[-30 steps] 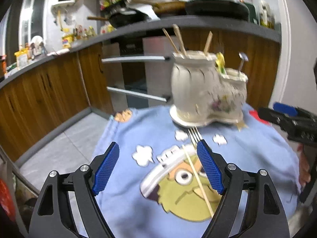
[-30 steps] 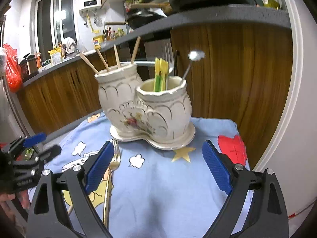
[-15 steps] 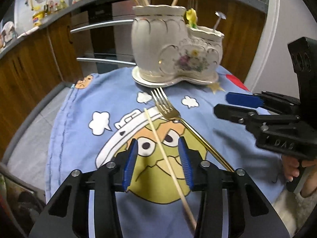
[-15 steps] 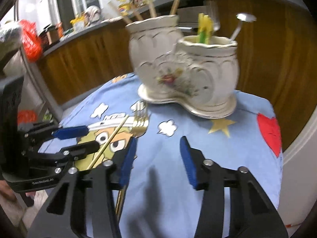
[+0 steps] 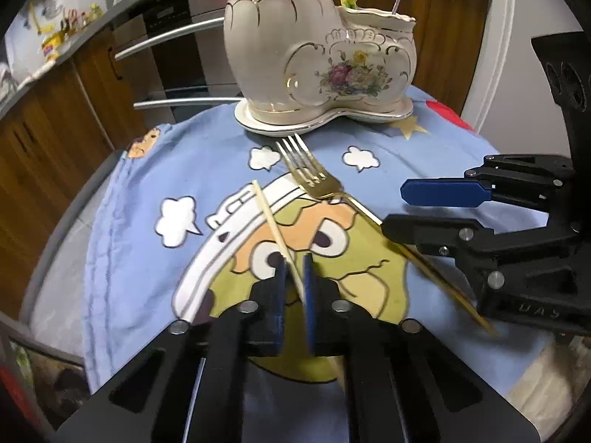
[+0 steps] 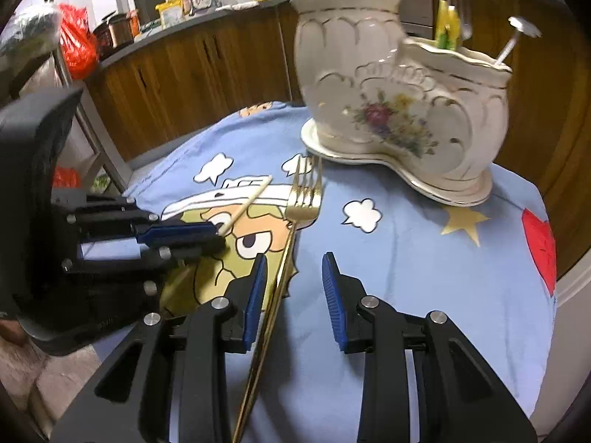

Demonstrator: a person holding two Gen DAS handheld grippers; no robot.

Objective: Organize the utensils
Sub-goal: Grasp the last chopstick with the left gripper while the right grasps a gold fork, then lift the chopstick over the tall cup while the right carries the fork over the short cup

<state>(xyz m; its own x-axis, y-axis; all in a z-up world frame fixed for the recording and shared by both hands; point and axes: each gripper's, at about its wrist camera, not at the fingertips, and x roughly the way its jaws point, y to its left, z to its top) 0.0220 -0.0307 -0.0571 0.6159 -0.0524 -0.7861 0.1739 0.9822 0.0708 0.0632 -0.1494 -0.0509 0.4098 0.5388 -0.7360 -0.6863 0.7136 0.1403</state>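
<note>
Two utensils lie loose on the blue cartoon-print cloth covering the worktop, and each now has a gripper on or around it. A second ago both sets of jaws stood wide and higher above the cloth; since then both have dropped and narrowed. The left gripper has closed right down, its blue pads pinching the wooden chopstick near the middle of its length, with the far tip pointing up toward the holder. The right gripper has not finished: its jaws are closing with the gold fork between them, the handle running just beside the left pad while the right pad stands well clear, so I would not call the fork held yet. The fork's tines point at the far end of the cloth, almost at the saucer under the ceramic utensil holder, a cream two-pot piece with gilt edging and painted flowers. Its taller left pot already carries several chopsticks, and the lower right pot holds something yellow-handled and a metal stem with a flat round end. In my view the pick-up is half secured: the chopstick looks ready to lift toward the tall pot, while the fork needs the jaws to finish closing squarely on its thin handle, which could slip sideways if caught off-centre.
</note>
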